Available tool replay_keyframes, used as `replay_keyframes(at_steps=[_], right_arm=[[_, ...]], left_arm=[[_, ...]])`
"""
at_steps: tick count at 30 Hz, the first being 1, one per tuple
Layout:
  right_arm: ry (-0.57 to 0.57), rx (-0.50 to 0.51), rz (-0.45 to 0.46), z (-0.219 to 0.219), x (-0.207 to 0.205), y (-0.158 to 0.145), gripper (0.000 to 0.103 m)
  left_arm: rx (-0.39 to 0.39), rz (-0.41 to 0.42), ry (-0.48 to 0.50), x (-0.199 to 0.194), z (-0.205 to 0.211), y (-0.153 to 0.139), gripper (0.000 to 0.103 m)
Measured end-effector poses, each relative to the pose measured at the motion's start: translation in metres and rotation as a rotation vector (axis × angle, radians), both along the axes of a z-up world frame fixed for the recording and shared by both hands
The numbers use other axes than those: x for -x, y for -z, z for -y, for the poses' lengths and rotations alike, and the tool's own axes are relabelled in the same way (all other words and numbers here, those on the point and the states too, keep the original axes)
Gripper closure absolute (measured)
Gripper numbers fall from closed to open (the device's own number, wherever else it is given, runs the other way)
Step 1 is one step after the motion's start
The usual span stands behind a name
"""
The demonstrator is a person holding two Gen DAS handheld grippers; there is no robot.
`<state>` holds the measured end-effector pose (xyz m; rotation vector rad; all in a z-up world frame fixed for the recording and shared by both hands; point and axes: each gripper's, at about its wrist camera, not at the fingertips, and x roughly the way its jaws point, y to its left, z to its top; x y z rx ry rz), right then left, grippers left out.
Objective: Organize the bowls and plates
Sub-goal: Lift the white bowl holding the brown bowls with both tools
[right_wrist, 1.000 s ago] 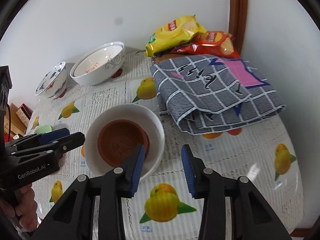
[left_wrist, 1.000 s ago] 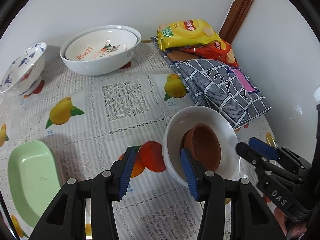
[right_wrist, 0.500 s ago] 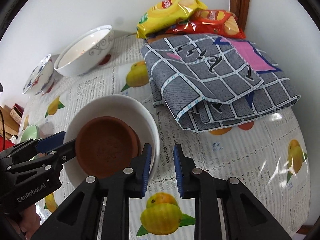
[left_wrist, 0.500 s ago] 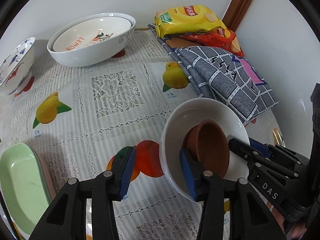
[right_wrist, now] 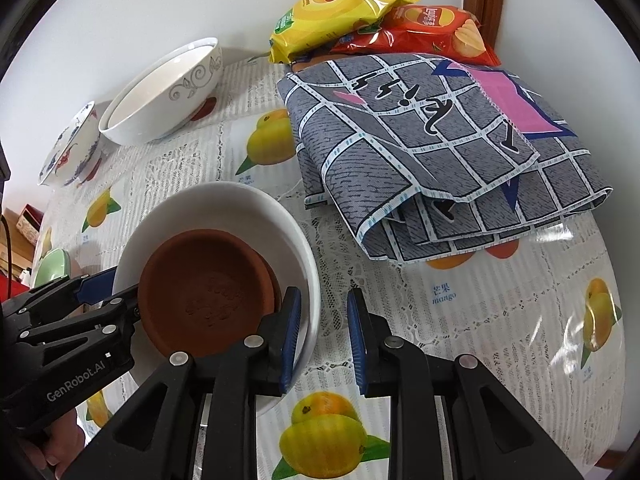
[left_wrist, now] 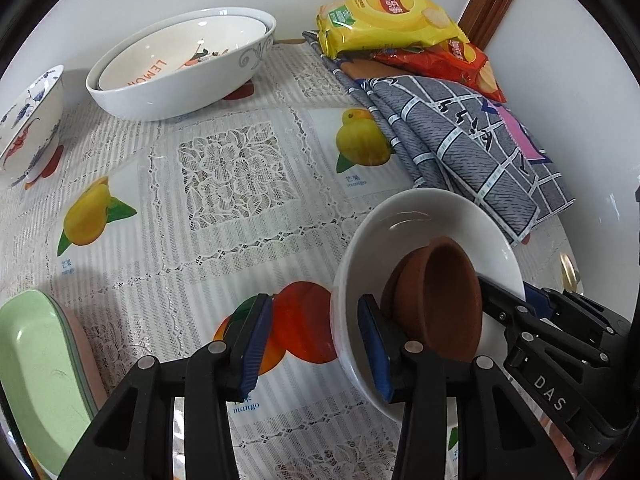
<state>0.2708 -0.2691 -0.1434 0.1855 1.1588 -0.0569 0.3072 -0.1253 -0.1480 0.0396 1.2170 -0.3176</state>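
A white bowl (left_wrist: 420,208) (right_wrist: 224,192) stands on the fruit-print tablecloth and holds stacked brown clay dishes (left_wrist: 440,292) (right_wrist: 208,292). My left gripper (left_wrist: 314,320) (right_wrist: 104,290) straddles the bowl's left rim. One finger is inside by the clay dishes, the other outside with a wide gap to the wall, so it is open. My right gripper (right_wrist: 324,304) (left_wrist: 516,294) straddles the opposite rim with narrower jaws. Its inner pad lies against the bowl's inside, and a strip of tablecloth shows between the rim and its outer pad.
Two nested large white bowls (left_wrist: 180,68) and a blue-patterned bowl (left_wrist: 28,120) stand at the back left. A green dish (left_wrist: 36,372) stacked on a pink one lies at the near left. A folded grey cloth (left_wrist: 460,140) and snack bags (left_wrist: 388,16) fill the right corner by the wall.
Both grippers have come down closer onto the white bowl's rim from opposite sides. The right jaws have narrowed around the rim. The bowl has stayed in place.
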Motion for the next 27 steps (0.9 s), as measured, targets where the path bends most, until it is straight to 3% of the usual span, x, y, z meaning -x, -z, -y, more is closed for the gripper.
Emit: replay_keyframes(at_steps=[19,27], right_arm=[[0.007,0.002,0.042,0.0017,0.0017,0.0015,0.077],[0.01,-0.022,0.071,-0.0011,0.0042,0.0012,0.083]], left_arm=[[0.011,0.016,0.015,0.0021,0.0032,0.0042,0.067],[0.034,0.033,0.032,0.0065,0.0079,0.003,0.081]])
